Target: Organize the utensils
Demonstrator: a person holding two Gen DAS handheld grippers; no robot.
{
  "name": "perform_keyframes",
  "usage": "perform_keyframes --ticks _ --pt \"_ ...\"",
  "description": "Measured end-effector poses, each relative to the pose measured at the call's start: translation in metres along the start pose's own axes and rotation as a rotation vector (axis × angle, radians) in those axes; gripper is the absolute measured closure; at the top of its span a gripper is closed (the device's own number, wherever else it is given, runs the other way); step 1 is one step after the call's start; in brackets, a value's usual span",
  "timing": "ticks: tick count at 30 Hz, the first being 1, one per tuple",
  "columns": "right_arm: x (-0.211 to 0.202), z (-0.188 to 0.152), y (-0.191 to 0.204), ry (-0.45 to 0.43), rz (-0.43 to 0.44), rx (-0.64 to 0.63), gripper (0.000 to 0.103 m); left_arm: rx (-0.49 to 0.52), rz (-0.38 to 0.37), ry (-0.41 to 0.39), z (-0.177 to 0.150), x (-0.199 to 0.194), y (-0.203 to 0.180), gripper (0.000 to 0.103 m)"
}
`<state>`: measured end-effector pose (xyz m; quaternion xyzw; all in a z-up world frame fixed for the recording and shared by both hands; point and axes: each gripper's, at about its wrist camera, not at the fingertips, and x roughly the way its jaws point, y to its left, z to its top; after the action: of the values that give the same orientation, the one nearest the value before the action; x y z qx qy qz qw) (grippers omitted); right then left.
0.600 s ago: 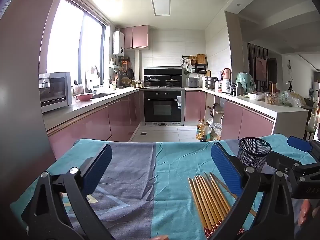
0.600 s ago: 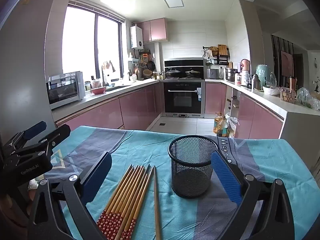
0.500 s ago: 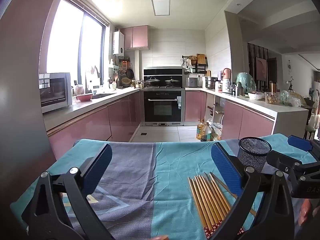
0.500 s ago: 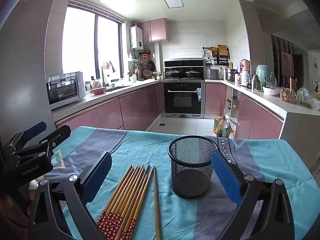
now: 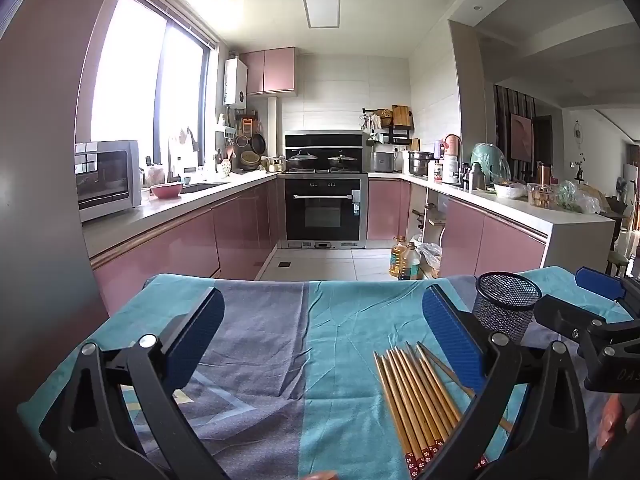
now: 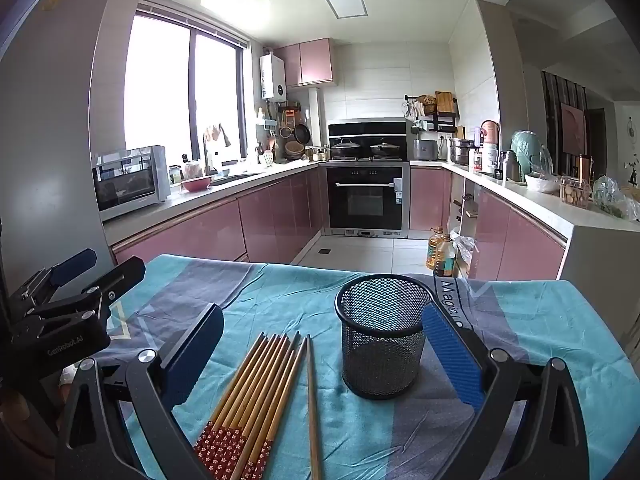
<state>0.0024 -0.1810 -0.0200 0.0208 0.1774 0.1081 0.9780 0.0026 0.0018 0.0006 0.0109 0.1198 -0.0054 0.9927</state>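
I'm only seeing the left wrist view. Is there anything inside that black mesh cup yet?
Observer: No. The right wrist view looks down into the mesh cup, and it is empty.
Operator: Okay. Are all the chopsticks together in one bundle?
Observer: Not quite. One loose chopstick lies apart from the chopstick bundle, on the cloth between the bundle and the cup.
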Motion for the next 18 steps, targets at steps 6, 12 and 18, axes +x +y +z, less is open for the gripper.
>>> perform_keyframes --ticks 6,12,18 --pt "0.0001 0.0022 0.0016 -0.005 -0.008 -0.006 0.007 -0.001 -0.003 0.000 -0.0007 -0.0010 -0.0008 0.005" --pt "-0.0003 0.0037 0.0031 -0.008 -0.009 -0.006 0.007 -0.001 -0.002 0.000 -0.0011 -0.0009 -0.0011 0.005" --pt "-0.0003 0.0036 0.0027 -0.015 -0.014 -0.006 0.007 -0.003 -0.008 0.006 -0.0025 0.0019 -0.0008 0.005"
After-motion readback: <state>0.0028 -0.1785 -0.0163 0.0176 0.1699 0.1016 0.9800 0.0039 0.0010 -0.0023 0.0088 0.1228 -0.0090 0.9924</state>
